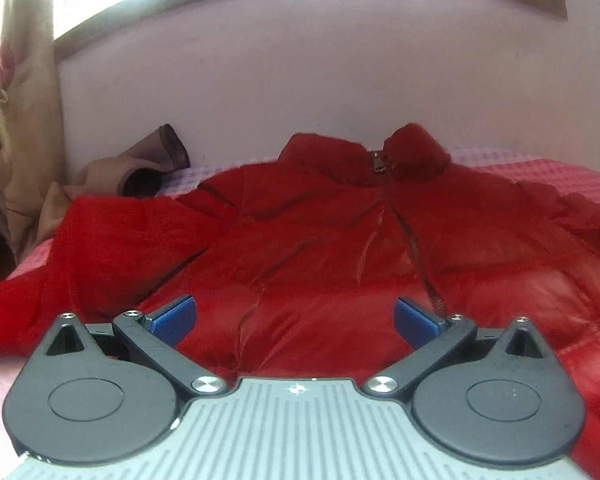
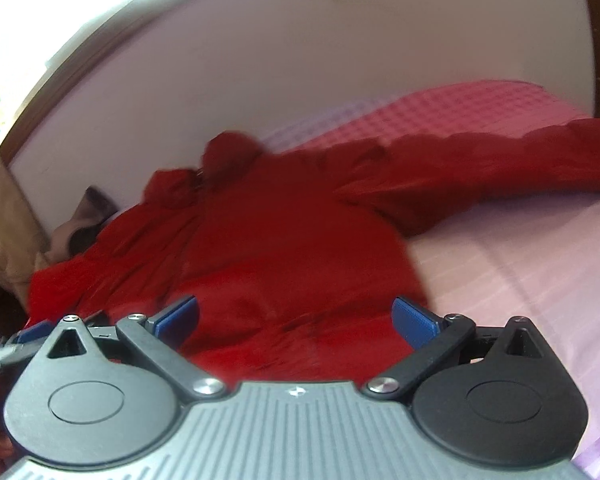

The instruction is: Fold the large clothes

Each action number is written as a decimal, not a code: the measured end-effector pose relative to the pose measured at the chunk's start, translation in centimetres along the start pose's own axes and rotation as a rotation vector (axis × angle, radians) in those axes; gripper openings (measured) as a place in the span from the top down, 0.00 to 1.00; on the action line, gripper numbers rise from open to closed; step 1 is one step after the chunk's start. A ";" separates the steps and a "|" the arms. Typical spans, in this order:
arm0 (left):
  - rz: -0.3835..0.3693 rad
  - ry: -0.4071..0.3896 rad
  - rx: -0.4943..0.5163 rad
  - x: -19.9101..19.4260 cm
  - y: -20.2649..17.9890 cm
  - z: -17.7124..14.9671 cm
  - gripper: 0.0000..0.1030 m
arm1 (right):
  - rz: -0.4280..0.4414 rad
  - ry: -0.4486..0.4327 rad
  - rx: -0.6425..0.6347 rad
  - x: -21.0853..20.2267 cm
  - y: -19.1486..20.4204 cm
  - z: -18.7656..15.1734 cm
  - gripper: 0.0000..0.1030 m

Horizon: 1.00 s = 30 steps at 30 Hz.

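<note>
Both spread, empty: left hand-held gripper, right hand-held gripper over red puffer jacket on bed. Risk: slick padding slips; far-edge sleeve drags off.

Left gripper jaws spread wide, blue pads apart, nothing between them, pointing forward and level. Right gripper same: jaws wide, blue pads apart, empty, tilted slightly. Left gripper's tip visible at right view's left edge.
</note>
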State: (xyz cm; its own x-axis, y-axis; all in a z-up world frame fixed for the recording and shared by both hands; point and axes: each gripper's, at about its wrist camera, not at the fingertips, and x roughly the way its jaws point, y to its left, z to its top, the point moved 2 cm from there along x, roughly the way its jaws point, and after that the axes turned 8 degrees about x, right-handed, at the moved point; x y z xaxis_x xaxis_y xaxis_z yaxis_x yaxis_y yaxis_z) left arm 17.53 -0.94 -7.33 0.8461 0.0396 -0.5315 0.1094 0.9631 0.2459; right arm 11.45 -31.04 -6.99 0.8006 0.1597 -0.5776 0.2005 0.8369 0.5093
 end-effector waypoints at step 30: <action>-0.062 0.044 -0.102 2.5 0.5 -2.4 0.00 | -0.050 -0.321 0.742 0.1 -32.8 11.6 0.03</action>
State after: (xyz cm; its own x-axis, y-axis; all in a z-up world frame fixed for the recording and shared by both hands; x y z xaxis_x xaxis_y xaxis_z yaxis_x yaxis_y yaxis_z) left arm 18.48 0.28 -10.45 0.8153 -0.0113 -0.5790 0.1052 0.9861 0.1289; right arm 11.50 -64.59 -16.34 0.8811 -0.1210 -0.4572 0.4727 0.2560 0.8432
